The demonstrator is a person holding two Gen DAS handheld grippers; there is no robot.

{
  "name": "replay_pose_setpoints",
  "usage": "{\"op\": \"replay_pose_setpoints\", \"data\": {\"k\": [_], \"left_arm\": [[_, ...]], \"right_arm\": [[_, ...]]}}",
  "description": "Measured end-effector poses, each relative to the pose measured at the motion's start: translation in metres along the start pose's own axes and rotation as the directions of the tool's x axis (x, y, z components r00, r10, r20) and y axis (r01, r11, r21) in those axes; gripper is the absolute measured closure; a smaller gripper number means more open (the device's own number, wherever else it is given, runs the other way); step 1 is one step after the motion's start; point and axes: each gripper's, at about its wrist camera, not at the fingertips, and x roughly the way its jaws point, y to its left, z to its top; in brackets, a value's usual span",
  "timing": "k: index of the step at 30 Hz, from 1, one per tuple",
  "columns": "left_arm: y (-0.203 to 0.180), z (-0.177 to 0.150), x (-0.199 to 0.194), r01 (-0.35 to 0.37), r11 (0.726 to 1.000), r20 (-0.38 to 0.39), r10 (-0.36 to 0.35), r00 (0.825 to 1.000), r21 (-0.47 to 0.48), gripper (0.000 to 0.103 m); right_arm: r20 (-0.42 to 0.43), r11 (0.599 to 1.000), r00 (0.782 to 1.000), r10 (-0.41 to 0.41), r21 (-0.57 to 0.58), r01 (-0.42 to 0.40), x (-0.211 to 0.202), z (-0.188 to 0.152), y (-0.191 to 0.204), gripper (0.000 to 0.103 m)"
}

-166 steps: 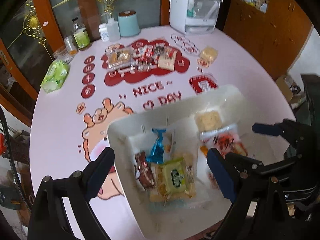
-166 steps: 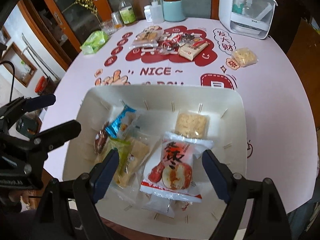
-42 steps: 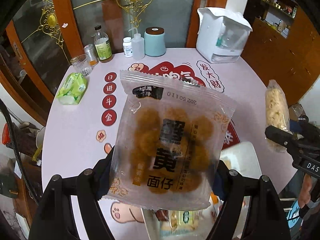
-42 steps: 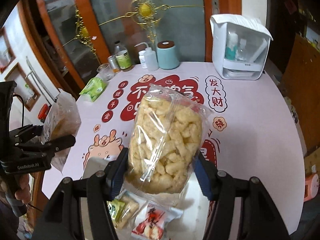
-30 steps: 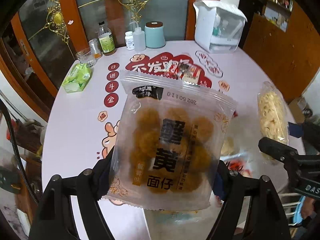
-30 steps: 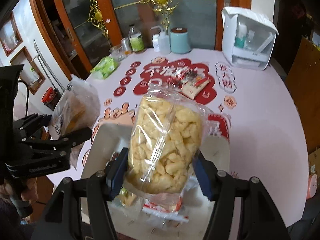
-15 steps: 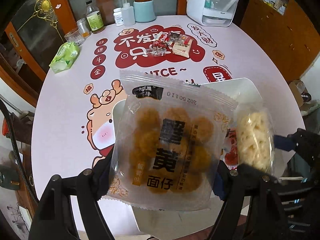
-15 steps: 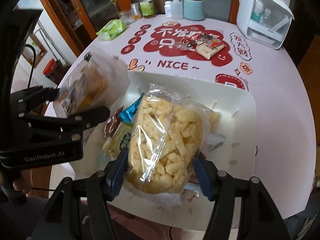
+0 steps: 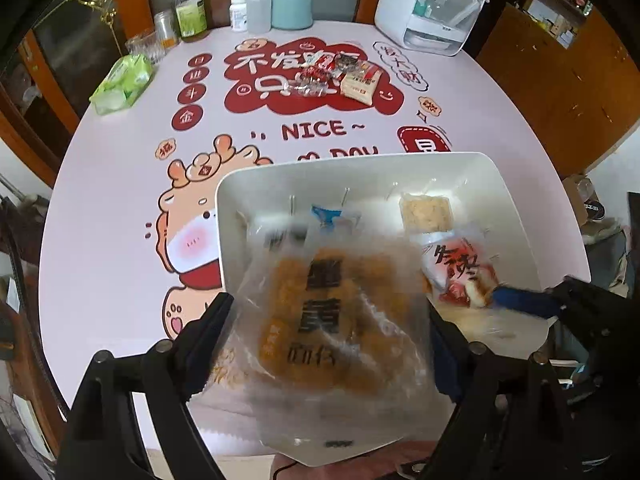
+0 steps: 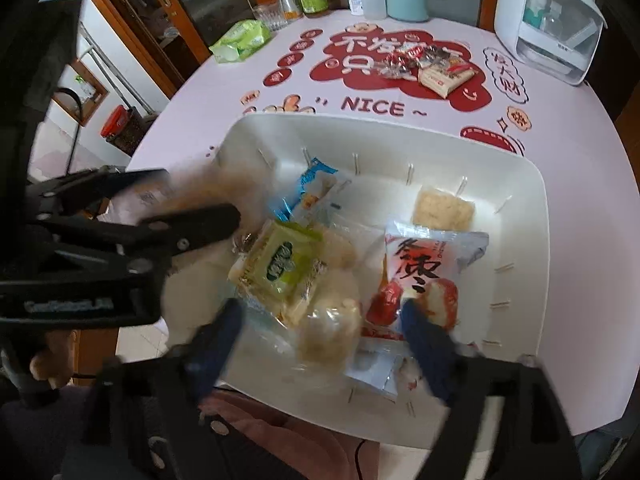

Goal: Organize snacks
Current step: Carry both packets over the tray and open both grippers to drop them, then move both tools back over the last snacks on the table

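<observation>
A white bin [image 9: 516,208] at the table's near edge holds several snack packs; it also shows in the right wrist view [image 10: 532,216]. My left gripper [image 9: 328,336] is open, and the clear bag of brown noodle balls [image 9: 320,312] is blurred, dropping between its fingers into the bin. My right gripper [image 10: 320,324] is open over the bin, and the clear bag of pale puffs [image 10: 328,336] is blurred, falling from it beside the green pack [image 10: 284,264] and the red-and-white pack [image 10: 420,276].
Several small snacks [image 9: 340,76] lie on the red print at the table's middle. A green tissue pack [image 9: 120,84], bottles, a teal canister [image 9: 292,4] and a white appliance [image 9: 432,12] stand along the far edge. The other gripper's body [image 10: 100,248] is at the left.
Both grippers have opened and let go of their bags, which now drop blurred into the bin. Both grippers have come down closer over the bin.
</observation>
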Motion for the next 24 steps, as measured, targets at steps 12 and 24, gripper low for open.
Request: {"op": "replay_pose_setpoints", "data": {"k": [12, 24], "left_arm": [[-0.003, -0.002, -0.027, -0.016, 0.999, 0.108, 0.012, 0.994, 0.036, 0.0], [-0.004, -0.001, -0.035, -0.023, 0.999, 0.131, 0.018, 0.991, 0.037, 0.0]], "right_arm": [[0.019, 0.999, 1.0, -0.017, -0.033, 0.017, -0.006, -0.003, 0.013, 0.012], [0.026, 0.999, 0.999, -0.032, -0.041, 0.033, -0.011, 0.001, 0.014, 0.012]]}}
